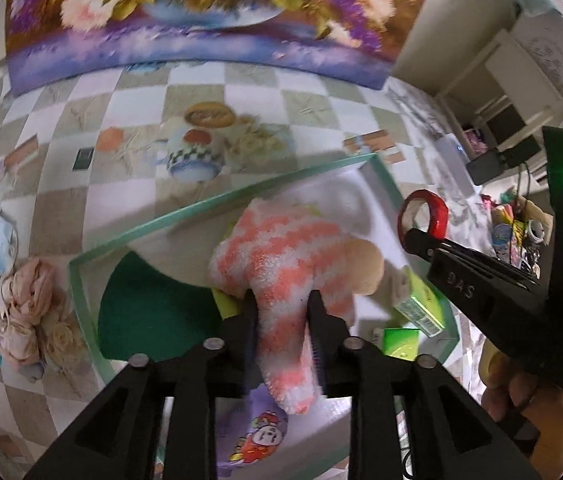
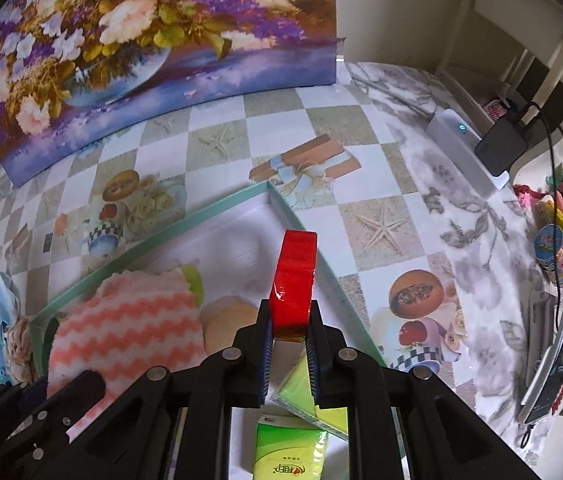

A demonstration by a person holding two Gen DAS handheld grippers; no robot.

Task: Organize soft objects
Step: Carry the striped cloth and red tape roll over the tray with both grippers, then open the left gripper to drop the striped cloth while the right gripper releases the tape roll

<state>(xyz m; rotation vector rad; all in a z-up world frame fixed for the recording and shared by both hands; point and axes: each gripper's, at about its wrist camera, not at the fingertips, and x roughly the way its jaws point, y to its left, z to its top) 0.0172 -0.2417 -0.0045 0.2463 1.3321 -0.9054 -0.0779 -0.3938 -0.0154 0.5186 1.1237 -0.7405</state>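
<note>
**Pink-and-white fleece between the left jaws, red tape roll pinched in the right**

Pale blue and dusty-pink cloths (image 1: 21, 300) lie bunched at the far left of the counter (image 1: 281, 92), outside the tray, on its checked, starfish-printed cover. Just to their right begins the shallow white tray (image 1: 217, 199) with a mint-green rim, set at an angle on the counter. Inside it, at the left end, lies a dark green pad (image 1: 149, 312), with a strip of yellow-green showing at its right edge.

Next comes the fluffy sock (image 1: 281, 264), striped in coral-pink and white zigzags. It lies in the middle of the tray, and its narrow end runs back between the fingers of the left hand-held gripper (image 1: 280, 302). The jaws stand a little apart on either side of the fleece; whether the pads press on it cannot be told. Below the sock, a lilac cloth (image 1: 257, 436) with a cartoon print shows between the gripper's arms.

To the right of the sock sits a round peach-coloured sponge (image 1: 365, 268), partly tucked under it. Further right, at the tray's near corner, lie green tissue packs (image 2: 289, 456).

Over that end hangs the right hand-held gripper (image 2: 290, 328), its blue-padded jaws pinching a roll of red tape (image 2: 295, 280) by the rim, the roll standing on edge above the tray. A hand (image 1: 521, 396) grips its handle.

Along the back a flower painting (image 2: 141, 40) leans upright.
</note>
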